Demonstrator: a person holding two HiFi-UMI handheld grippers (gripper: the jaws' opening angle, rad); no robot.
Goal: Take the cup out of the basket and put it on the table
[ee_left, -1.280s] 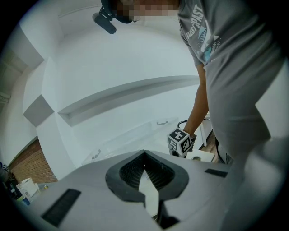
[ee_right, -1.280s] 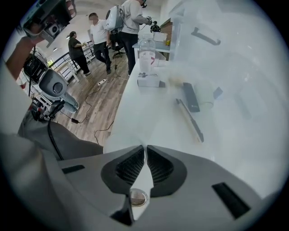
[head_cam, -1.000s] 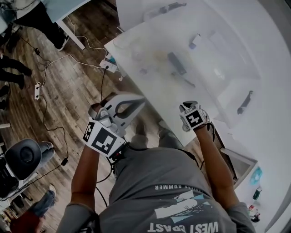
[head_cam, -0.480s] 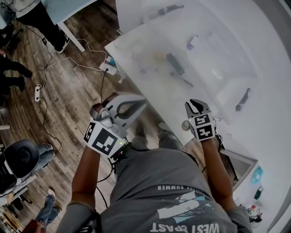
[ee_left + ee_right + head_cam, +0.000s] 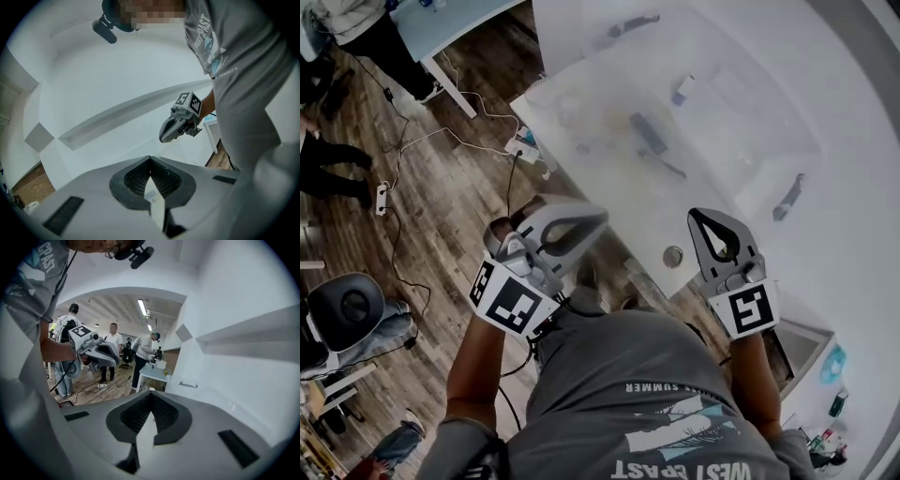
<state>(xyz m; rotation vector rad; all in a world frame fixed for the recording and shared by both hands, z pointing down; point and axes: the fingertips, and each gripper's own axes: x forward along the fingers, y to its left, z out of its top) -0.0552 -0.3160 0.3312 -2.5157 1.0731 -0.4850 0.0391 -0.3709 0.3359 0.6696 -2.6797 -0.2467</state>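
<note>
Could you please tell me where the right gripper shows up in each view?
Head view: right gripper at lower right, its jaws just closed, nothing between them.
Left gripper view: the gripper sits just right of centre.
Right gripper view: the gripper fills the bottom.
Shared landmark: the grey shirt.

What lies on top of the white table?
A small round thing sits near the table edge; farther back lie several dark long things, too hazy to name. The right gripper covers part of that edge.
</note>
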